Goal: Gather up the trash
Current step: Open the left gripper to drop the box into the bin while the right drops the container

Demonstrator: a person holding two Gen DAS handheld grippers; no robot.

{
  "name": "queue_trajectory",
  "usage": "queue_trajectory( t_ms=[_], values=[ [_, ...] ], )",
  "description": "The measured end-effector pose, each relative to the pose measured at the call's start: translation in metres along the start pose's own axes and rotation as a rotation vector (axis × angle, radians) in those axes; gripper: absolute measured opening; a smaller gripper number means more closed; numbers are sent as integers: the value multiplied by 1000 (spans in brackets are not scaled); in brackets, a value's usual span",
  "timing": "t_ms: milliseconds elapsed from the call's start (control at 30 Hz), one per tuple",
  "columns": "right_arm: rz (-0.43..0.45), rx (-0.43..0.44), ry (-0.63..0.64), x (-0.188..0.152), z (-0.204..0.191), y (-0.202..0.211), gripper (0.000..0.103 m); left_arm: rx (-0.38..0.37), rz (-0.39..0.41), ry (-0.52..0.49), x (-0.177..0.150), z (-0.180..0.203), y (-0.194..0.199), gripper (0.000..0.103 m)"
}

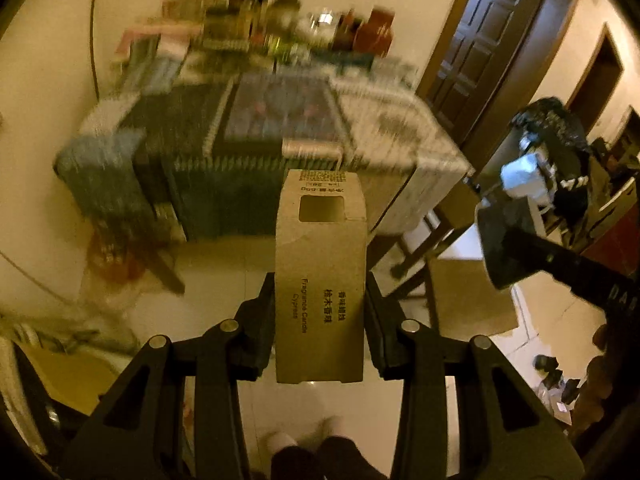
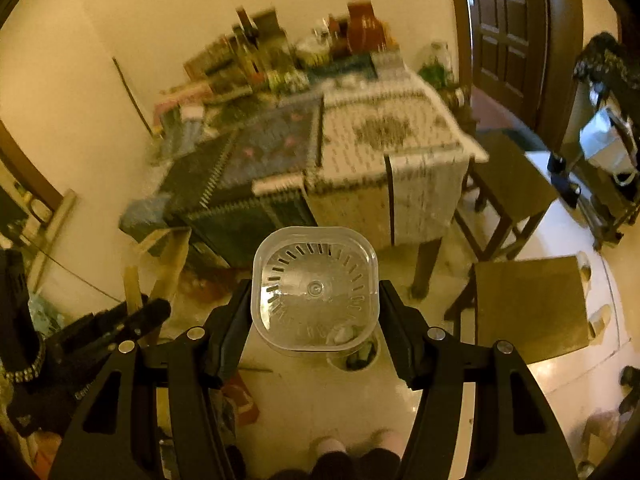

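My left gripper (image 1: 320,300) is shut on a tall brown cardboard candle box (image 1: 320,264), which stands upright between the pads with a square window near its top. In the right wrist view my right gripper (image 2: 316,304) is shut on a clear square plastic container (image 2: 316,292), seen from its slotted bottom. Both grippers point down at the pale tiled floor in front of a cluttered table (image 1: 384,128). The other gripper (image 1: 504,240) shows at the right edge of the left wrist view.
The table (image 2: 400,128) carries patterned cloths, bottles and jars at its back. Wooden stools (image 2: 528,304) stand to its right, and a dark door (image 2: 508,28) is behind. A round floor drain (image 2: 356,356) lies under the container. The person's feet (image 2: 352,448) show at the bottom.
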State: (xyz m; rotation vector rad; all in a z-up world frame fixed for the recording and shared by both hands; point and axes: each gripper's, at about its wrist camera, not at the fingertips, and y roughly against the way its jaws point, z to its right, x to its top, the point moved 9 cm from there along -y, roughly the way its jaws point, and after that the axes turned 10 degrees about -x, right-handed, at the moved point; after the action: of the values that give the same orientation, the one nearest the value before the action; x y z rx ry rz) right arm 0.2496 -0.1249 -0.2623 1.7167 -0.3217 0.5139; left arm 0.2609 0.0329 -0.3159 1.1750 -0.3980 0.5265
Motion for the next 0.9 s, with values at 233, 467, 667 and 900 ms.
queue_trajectory(
  t_ms=[233,467,667,900],
  values=[
    [-120,-14,26,-40,8,-86,57,29,-112,110,-52,-47,-80,39],
    [-226,-28,55,-88,13,-165,57,70,-215,161,-109,-92,-153,39],
    [-266,5,91,-117,0,-232,57,100,-263,190,-146,-125,-205,39],
    [-278,91,65,-131,-13,-282,73,102,-288,211,-163,-150,-253,39]
  ],
)
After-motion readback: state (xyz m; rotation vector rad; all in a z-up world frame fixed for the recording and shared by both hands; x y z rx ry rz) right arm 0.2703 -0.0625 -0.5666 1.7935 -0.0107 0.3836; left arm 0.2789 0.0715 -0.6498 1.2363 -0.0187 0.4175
